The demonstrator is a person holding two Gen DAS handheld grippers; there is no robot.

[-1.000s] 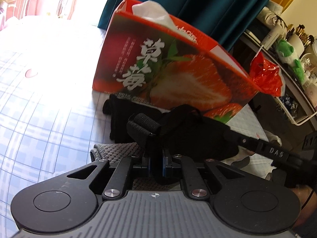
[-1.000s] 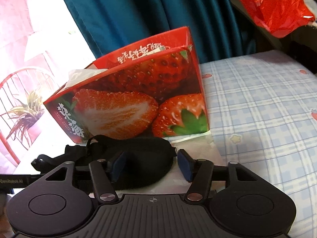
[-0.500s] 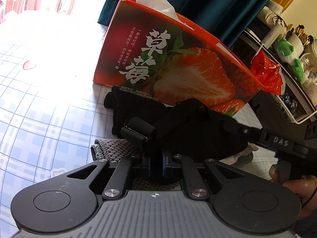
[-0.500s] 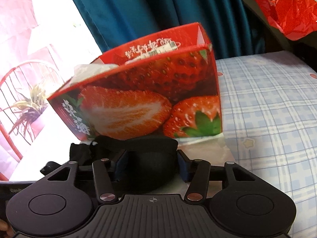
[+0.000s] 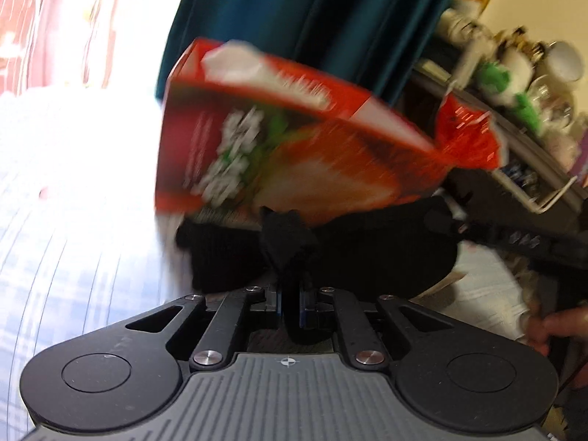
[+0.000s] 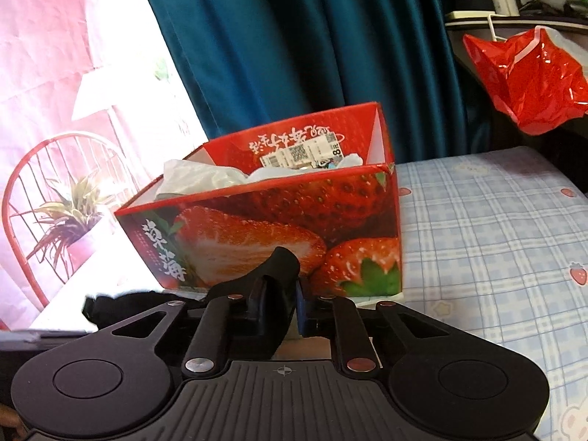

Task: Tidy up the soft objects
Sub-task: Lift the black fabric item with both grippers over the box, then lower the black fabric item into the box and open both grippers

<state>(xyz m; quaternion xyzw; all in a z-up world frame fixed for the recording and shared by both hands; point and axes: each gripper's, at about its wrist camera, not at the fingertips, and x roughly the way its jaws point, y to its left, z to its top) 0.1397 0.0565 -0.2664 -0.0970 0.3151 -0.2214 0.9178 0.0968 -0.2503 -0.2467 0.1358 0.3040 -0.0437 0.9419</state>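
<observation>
Looking down into the open strawberry box [image 6: 279,220], only the right wrist view shows the crumpled white tissue [image 6: 194,180] and labelled packets lying in it, while the blurred left wrist view shows just the box's outer side and the person's hand [image 5: 551,330] at the right edge. The black eye mask [image 5: 386,253] hangs in front of the box between both grippers. The left gripper [image 5: 290,305] is clamped on its strap; the right gripper [image 6: 281,308] is closing, pads pinching the mask's padded end.
</observation>
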